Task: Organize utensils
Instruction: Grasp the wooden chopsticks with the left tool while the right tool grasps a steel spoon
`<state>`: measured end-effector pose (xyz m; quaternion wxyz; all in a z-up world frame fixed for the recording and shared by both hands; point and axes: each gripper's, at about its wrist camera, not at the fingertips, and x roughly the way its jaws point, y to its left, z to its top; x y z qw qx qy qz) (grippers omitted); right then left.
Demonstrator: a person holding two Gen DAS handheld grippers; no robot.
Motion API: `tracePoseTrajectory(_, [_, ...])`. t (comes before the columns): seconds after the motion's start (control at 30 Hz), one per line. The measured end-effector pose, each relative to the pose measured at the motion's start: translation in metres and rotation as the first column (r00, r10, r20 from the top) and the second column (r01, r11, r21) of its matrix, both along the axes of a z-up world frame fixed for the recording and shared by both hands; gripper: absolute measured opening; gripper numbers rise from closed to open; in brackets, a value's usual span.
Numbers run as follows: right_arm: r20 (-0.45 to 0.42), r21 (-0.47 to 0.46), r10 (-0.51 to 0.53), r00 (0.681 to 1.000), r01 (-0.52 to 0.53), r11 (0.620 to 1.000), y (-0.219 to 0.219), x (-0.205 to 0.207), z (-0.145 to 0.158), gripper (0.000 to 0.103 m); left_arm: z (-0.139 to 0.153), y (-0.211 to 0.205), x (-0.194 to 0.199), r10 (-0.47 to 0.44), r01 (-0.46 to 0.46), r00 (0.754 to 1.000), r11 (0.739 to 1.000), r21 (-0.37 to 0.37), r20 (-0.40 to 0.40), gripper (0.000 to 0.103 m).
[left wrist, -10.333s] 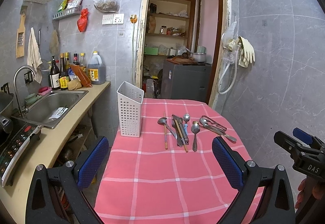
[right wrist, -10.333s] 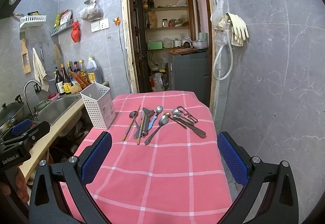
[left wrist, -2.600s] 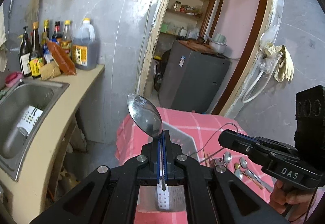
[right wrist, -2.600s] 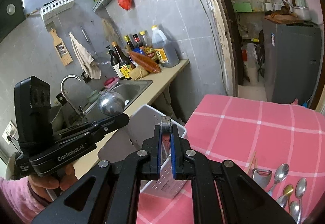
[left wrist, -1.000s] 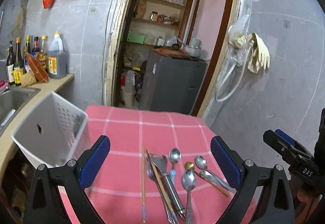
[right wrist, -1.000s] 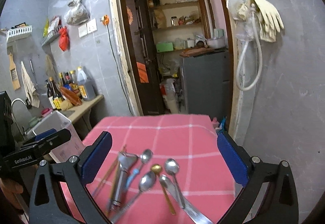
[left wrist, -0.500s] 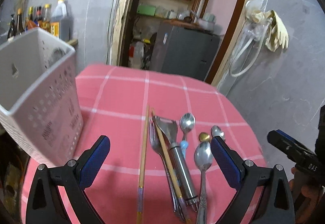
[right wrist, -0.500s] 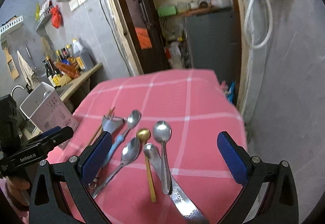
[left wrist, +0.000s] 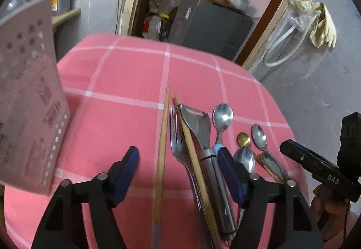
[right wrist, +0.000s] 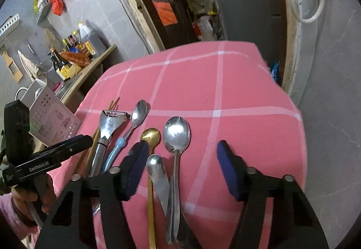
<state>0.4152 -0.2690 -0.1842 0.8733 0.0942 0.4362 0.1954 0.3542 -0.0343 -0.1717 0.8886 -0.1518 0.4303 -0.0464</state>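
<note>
Utensils are lying in a row on the pink checked tablecloth. Since 1 second ago both grippers are sinking toward them, and both sets of jaws are closing, so 2 new picks are starting. Left gripper, tilted down, is bracketing 1 chopstick, the fork and the peeler, pads not touching. Right gripper is straddling the large spoon, untouched. Farther left, the white perforated holder is waiting.
</note>
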Motion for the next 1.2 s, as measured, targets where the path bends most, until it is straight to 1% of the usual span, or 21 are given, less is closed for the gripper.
tracePoseTrajectory(0.13, [-0.019,-0.017,0.036,0.999,-0.037,0.999,0.008,0.012,-0.006,0.041,-0.005,0.002,0.008,-0.007,0.006,0.999,1.000,-0.028,-0.040,0.056])
tracePoseTrajectory(0.23, [-0.042,-0.018,0.065,0.997,-0.066,0.998,0.012,0.021,-0.009,0.037,-0.006,0.005,0.011,-0.008,0.005,0.998,0.999,-0.052,-0.056,0.048])
tracePoseTrajectory(0.33, [-0.065,-0.022,0.098,0.993,-0.100,0.995,0.015,0.031,-0.012,0.035,-0.007,0.008,0.014,-0.010,0.004,0.997,0.997,-0.078,-0.075,0.041])
tracePoseTrajectory(0.43, [-0.093,-0.010,0.145,0.985,-0.147,0.989,0.017,0.040,-0.013,0.034,-0.009,0.009,0.016,-0.019,0.010,0.994,0.996,-0.089,-0.105,0.036])
tracePoseTrajectory(0.57, [-0.130,-0.017,0.210,0.969,-0.214,0.977,0.023,0.052,-0.014,0.034,-0.010,0.010,0.020,-0.031,0.016,0.990,0.994,-0.111,-0.138,0.034])
tracePoseTrajectory(0.67, [-0.142,-0.040,0.238,0.961,-0.246,0.968,0.029,0.057,-0.014,0.031,-0.011,0.011,0.023,-0.035,0.015,0.986,0.992,-0.122,-0.165,0.033])
tracePoseTrajectory(0.73, [-0.147,-0.060,0.255,0.956,-0.266,0.962,0.033,0.059,-0.013,0.026,-0.011,0.011,0.026,-0.045,0.019,0.982,0.990,-0.140,-0.185,0.028])
tracePoseTrajectory(0.77, [-0.147,-0.068,0.266,0.953,-0.278,0.958,0.036,0.059,-0.013,0.025,-0.011,0.011,0.028,-0.051,0.023,0.980,0.989,-0.147,-0.194,0.026])
tracePoseTrajectory(0.8, [-0.149,-0.065,0.277,0.949,-0.289,0.955,0.036,0.060,-0.013,0.025,-0.011,0.010,0.030,-0.063,0.031,0.977,0.987,-0.155,-0.203,0.021])
tracePoseTrajectory(0.87, [-0.158,-0.047,0.293,0.943,-0.303,0.952,0.033,0.063,-0.013,0.025,-0.009,0.007,0.033,-0.081,0.049,0.973,0.987,-0.151,-0.214,0.016])
tracePoseTrajectory(0.9, [-0.167,-0.038,0.301,0.939,-0.312,0.949,0.034,0.064,-0.013,0.023,-0.008,0.005,0.035,-0.094,0.062,0.971,0.987,-0.146,-0.220,0.014])
tracePoseTrajectory(0.97, [-0.177,-0.030,0.319,0.931,-0.329,0.944,0.031,0.065,-0.014,0.022,-0.007,0.002,0.038,-0.100,0.070,0.968,0.989,-0.133,-0.231,0.014])
tracePoseTrajectory(1.0, [-0.183,-0.030,0.327,0.927,-0.338,0.941,0.032,0.066,-0.014,0.019,-0.007,0.001,0.039,-0.105,0.075,0.966,0.988,-0.131,-0.236,0.014])
tracePoseTrajectory(1.03, [-0.188,-0.037,0.327,0.926,-0.339,0.940,0.033,0.068,-0.014,0.011,-0.007,0.001,0.039,-0.107,0.076,0.965,0.988,-0.135,-0.240,0.014])
tracePoseTrajectory(1.07, [-0.194,-0.041,0.325,0.926,-0.339,0.940,0.032,0.069,-0.015,0.008,-0.007,0.001,0.040,-0.108,0.075,0.964,0.987,-0.140,-0.243,0.014])
tracePoseTrajectory(1.17, [-0.202,-0.009,0.321,0.925,-0.330,0.944,0.028,0.068,-0.017,0.005,-0.006,0.003,0.041,-0.101,0.063,0.963,0.986,-0.156,-0.249,0.012])
tracePoseTrajectory(1.2, [-0.205,0.004,0.317,0.926,-0.323,0.946,0.026,0.067,-0.018,0.004,-0.006,0.004,0.040,-0.099,0.060,0.963,0.985,-0.160,-0.250,0.008])
